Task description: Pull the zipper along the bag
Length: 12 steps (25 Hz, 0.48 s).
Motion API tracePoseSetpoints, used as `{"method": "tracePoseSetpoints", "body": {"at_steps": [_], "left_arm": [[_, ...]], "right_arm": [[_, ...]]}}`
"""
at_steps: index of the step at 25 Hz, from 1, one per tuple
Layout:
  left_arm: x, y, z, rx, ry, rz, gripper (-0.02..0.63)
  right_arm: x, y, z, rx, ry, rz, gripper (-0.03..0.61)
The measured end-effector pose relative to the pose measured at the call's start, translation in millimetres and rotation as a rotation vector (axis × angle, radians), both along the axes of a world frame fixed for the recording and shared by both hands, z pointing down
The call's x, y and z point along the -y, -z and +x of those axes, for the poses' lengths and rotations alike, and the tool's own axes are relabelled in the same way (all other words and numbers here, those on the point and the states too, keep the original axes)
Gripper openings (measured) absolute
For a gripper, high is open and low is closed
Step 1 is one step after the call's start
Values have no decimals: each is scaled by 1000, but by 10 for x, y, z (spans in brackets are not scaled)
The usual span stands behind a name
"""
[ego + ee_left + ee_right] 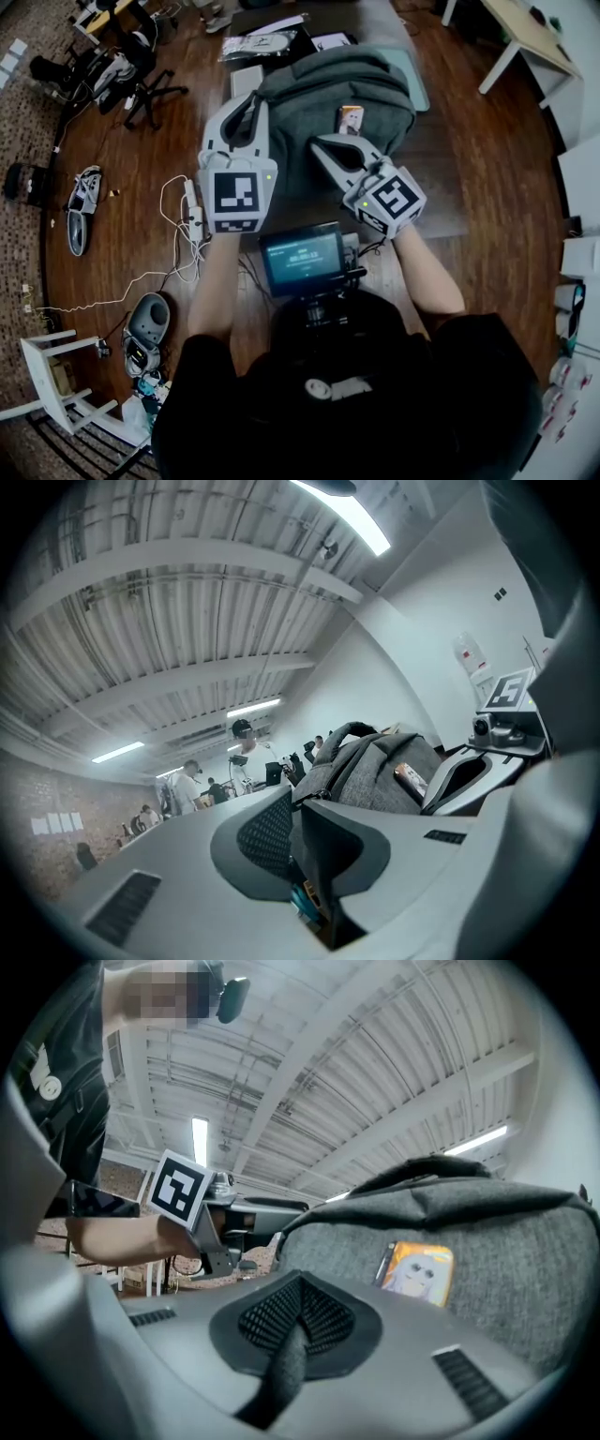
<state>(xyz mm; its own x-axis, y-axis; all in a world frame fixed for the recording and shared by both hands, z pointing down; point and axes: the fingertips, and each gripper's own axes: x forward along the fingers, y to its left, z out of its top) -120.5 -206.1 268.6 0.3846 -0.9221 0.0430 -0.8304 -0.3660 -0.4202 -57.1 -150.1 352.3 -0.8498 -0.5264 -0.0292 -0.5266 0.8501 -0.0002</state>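
Step in hand: pulling the slider, judged not far along. To do it well, the left gripper [292, 803] should draw along the zipper line, not away from the bag, with a low, steady pull so the pull tab does not slip out. The right gripper [298, 1283] should brace against that pull so the fabric stays taut and the teeth run straight.

Left gripper: jaws almost together with a thin gap, clenched on a small dark bit at the bag's edge. I read that bit as the zipper pull [321, 795], but it is too small to be sure. In the head view it sits at the bag's left side.

Right gripper: jaws fully together, pinching a grey strap [281, 1363] that runs out between the pads. It sits on the near side of the bag, below an orange card [351, 119] on the front.

The bag [328, 84] is a grey backpack, lying on the desk [441, 192] just beyond both grippers.

Risk: the bag slides if the right grip loosens.
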Motion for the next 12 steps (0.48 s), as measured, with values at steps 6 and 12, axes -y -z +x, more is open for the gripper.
{"method": "tracePoseSetpoints", "body": {"at_steps": [6,12], "left_arm": [[5,92,112,3,-23,20,25],[-187,800,190,-56,-66,194,-2]], "right_arm": [[-10,27,-8,8,32,5,2],[-129,92,-231,9,59,54,2]]}}
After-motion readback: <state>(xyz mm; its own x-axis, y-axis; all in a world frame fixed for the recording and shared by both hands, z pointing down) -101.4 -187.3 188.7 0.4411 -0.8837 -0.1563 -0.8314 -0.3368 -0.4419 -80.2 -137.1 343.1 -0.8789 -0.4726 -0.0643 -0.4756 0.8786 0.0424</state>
